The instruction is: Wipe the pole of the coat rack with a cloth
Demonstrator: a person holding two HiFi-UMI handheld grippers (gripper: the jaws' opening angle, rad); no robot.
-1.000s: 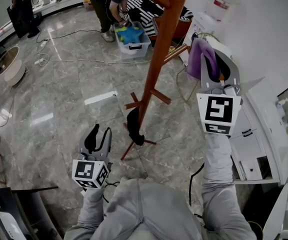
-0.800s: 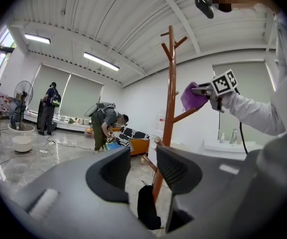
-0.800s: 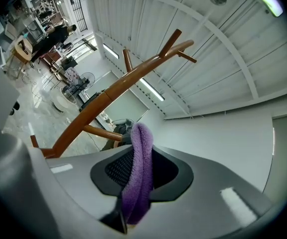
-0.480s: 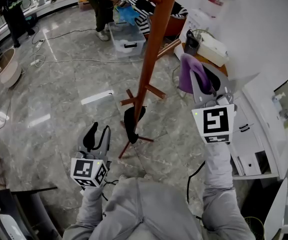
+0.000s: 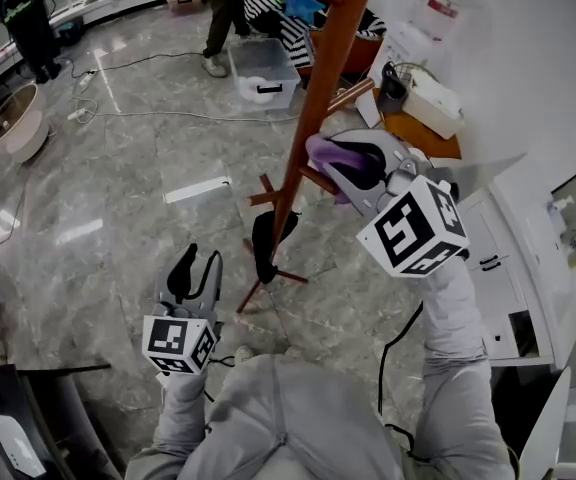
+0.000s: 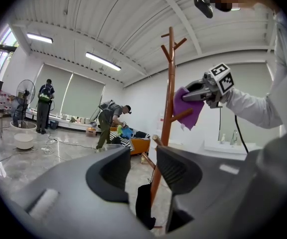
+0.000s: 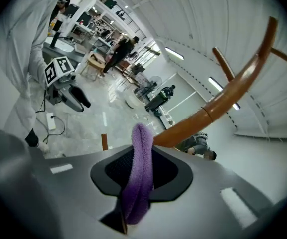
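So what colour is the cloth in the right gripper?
Purple: the cloth shows best in the right gripper view.

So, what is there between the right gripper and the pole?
Only the cloth, clamped in the right gripper, its fold reaching up to the pole. The right gripper view shows this; actual contact I cannot confirm.

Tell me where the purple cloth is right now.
In the head view, the purple cloth is clamped in the right gripper, right of centre, close beside the brown wooden coat rack pole.
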